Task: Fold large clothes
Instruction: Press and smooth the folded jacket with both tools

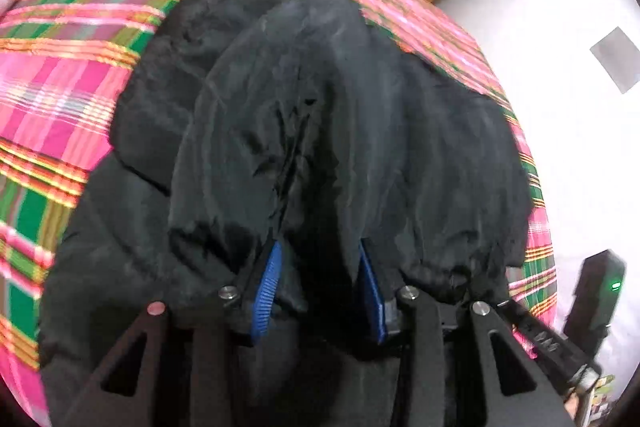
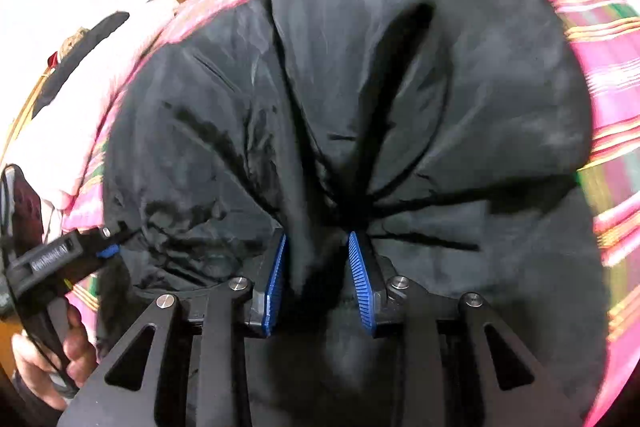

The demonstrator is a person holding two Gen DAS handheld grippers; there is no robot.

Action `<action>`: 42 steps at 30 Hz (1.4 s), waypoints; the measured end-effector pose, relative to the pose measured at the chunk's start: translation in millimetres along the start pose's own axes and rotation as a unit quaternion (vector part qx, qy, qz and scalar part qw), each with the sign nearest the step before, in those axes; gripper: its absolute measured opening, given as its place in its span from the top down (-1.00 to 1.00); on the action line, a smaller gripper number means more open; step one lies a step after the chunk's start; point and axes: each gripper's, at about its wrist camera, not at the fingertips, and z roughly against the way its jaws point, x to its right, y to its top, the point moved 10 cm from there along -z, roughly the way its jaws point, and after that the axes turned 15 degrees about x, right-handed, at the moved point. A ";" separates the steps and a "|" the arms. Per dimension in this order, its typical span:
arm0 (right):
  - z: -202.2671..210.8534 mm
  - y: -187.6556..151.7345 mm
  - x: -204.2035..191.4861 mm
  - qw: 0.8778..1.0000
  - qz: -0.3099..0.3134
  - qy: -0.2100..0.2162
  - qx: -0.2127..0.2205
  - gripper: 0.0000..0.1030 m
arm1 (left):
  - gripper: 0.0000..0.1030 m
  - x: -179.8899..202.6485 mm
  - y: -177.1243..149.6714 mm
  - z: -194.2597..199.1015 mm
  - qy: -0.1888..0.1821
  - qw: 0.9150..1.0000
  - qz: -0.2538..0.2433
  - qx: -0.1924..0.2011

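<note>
Two grippers bite the same black padded jacket (image 1: 320,115), which lies heaped on a bed under a pink, green and yellow plaid bedspread (image 1: 60,91). The left gripper (image 1: 320,291) has its blue-padded jaws partway apart, clamped on a thick bunch of jacket fabric that fills the gap. The right gripper (image 2: 318,279) grips likewise, creases fanning from its pinch toward 12 o'clock. In the right wrist view the left gripper shows at 9 o'clock, its tip touching the jacket's edge, with the person's hand (image 2: 44,351) on its handle toward 8 o'clock. Motion blur smears the bedspread, and the jacket's lower part is hidden behind both grippers' frames.
</note>
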 end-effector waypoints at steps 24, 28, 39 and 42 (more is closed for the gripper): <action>2.8 82.9 39.3 0.994 0.010 -0.031 0.103 0.40 | 0.18 -13.4 61.9 2.3 0.041 0.996 -0.007 0.083; 13.2 68.2 4.9 0.994 0.026 0.018 0.104 0.40 | 0.17 29.4 49.4 17.4 -0.006 0.995 -0.048 0.090; -60.2 6.9 38.6 0.992 0.114 -0.036 0.043 0.50 | 0.08 23.1 5.9 -48.3 0.014 0.993 -0.115 0.019; -61.0 6.2 45.0 0.995 0.084 -0.028 0.037 0.50 | 0.07 25.3 2.8 -53.8 0.027 0.988 -0.151 0.031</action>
